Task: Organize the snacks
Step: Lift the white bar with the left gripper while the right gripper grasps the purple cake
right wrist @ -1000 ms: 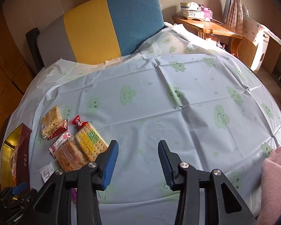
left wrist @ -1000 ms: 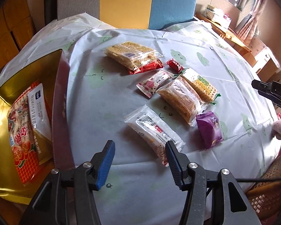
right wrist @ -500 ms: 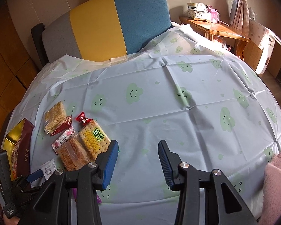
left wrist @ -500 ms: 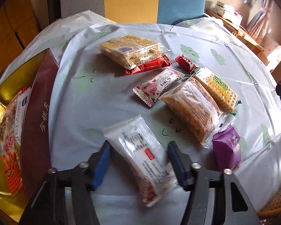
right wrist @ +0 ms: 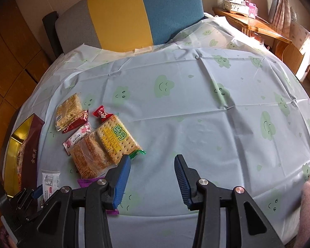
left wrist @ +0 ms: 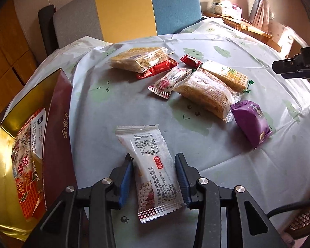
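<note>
A: Since the earlier frame the left gripper point(left wrist: 154, 177) has dropped over the white snack packet point(left wrist: 152, 168). Jaws are closing with the packet between them; the right pad looks to be at the wrapper edge, the left shows a sliver of gap. Not a firm grip yet, I'd say.

B: Right gripper point(right wrist: 153, 176)?

A: Half open, nothing in it, hovering over bare tablecloth point(right wrist: 196, 113).

B: Where does the packet lie?

A: Flat on the cloth at 6 o'clock of the pile, with the red-and-gold box point(left wrist: 57, 136) at its 9 o'clock and the purple packet point(left wrist: 251, 123) at 2 o'clock.

B: Handling?

A: Judging by looks: light, a crinkly slick film around a firm grain bar. Hold across the middle of the bar, not the crimped ends, which would slip or fold.

B: Surroundings?

A: Thin plastic cloth with green clouds, creased, likely to ruck. Grey-yellow-blue chair point(left wrist: 124, 14) at 12 o'clock, wooden side table point(right wrist: 254, 26) at 2 o'clock.
</note>
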{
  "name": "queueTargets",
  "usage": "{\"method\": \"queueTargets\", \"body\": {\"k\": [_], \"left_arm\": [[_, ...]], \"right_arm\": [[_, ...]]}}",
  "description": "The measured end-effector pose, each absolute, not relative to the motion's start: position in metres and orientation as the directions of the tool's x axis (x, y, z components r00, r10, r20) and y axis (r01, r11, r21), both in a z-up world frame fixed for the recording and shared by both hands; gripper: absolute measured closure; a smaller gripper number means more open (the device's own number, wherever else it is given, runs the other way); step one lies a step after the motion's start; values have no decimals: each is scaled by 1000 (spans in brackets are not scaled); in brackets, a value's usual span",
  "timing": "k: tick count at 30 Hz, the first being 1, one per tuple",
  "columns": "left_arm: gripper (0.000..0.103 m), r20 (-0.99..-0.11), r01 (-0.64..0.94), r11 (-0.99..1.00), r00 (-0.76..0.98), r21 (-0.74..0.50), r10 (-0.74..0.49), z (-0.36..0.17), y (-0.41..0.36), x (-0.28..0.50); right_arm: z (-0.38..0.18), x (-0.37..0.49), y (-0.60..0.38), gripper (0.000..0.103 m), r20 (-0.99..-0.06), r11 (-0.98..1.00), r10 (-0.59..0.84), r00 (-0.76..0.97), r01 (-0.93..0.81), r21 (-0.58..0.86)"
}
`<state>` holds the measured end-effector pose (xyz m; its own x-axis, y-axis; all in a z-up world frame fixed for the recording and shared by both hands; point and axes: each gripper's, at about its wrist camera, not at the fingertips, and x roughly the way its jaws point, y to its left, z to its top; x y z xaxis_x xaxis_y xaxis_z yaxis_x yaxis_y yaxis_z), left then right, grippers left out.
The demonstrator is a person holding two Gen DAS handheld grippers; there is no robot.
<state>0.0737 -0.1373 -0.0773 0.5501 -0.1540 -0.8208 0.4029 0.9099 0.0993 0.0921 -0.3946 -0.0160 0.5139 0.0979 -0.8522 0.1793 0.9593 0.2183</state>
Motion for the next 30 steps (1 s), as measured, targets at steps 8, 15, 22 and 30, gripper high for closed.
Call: {"method": "queueTargets", "body": {"k": [8, 15, 22, 30], "left_arm": [[63, -797, 403, 910, 579, 95, -173, -77, -132, 70], [62, -799, 410, 909, 570, 73, -192, -77, -127, 67], [62, -789, 411, 909, 581, 73, -200, -78, -126, 65], [62, -784, 405, 912, 588, 72, -199, -78, -125, 63]], "right_arm": [[-26, 97, -361, 58, -882, 983, 141, 450, 44, 180], [-28, 96, -327, 57, -877, 964, 266, 401, -129, 233], [-48, 96, -298, 42, -926, 963, 226, 303, -214, 165], [-61, 103, -296, 42, -944, 967, 207, 258, -201, 158]]}}
